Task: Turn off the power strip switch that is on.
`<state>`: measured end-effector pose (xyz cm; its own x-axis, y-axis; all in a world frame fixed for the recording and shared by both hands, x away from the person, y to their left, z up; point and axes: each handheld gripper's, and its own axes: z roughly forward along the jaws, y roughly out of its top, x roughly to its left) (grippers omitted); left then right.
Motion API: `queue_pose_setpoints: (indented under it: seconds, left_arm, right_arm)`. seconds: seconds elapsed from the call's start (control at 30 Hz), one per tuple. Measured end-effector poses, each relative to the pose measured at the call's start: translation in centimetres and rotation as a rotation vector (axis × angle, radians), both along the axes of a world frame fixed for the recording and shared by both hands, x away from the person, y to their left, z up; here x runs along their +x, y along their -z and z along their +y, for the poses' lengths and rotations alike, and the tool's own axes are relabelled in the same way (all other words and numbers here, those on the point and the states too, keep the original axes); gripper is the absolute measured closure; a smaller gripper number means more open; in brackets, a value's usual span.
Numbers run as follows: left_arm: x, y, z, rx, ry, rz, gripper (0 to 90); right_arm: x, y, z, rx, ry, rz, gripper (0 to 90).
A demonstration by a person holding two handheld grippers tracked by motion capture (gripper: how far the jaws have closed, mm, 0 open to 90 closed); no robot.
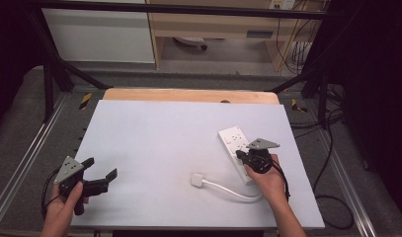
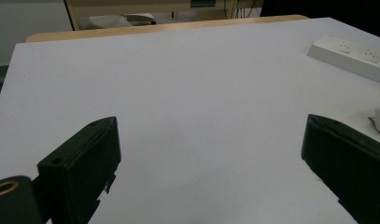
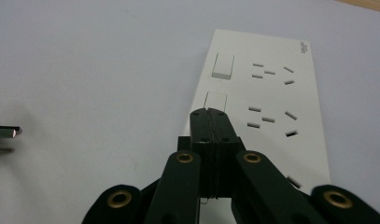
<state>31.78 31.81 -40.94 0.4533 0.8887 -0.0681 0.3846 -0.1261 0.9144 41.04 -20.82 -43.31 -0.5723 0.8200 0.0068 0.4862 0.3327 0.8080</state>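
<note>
Counter (image 1: 154,148): a white top is seen across the middle of the high view, with a wooden edge along its far side.

Strip (image 1: 234,148): a white power strip is laid on the counter right of centre in the high view, running from upper left to lower right. In the left gripper view it is seen at the upper right (image 2: 348,55). In the right gripper view (image 3: 271,93) two rocker switches and rows of socket slots are shown on its face.

Cord (image 1: 233,191): a white cord is run from the near end of the strip toward the left, lying in a curve on the counter.

Plug (image 1: 197,178): a white plug is set at the cord's free end, near the centre bottom of the high view, apart from the strip. Its metal pins are seen at the left edge of the right gripper view (image 3: 5,133).

Left gripper (image 1: 97,173): it is held at the lower left of the high view, over the counter's near left corner. Its jaws are spread wide, with nothing between them.

Right gripper (image 1: 240,157): it is held at the strip's near end. Its jaws are pressed together, their tips placed at the lower switch (image 3: 215,100); contact cannot be told.
</note>
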Motion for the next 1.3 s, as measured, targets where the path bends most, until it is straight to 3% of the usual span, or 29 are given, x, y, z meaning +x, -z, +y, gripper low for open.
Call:
queue_pose_setpoints:
  seconds: [0.7,1.3]
  left_arm:
    - [0.02,0.02,-0.05,0.000,0.002,0.001,4.6]
    - [0.01,0.02,-0.08,0.001,0.002,0.001,4.6]
  right_arm:
    - [0.09,0.35,0.15,-0.012,-0.008,0.011,90.0]
    - [0.12,0.50,0.12,0.012,0.012,0.019,90.0]
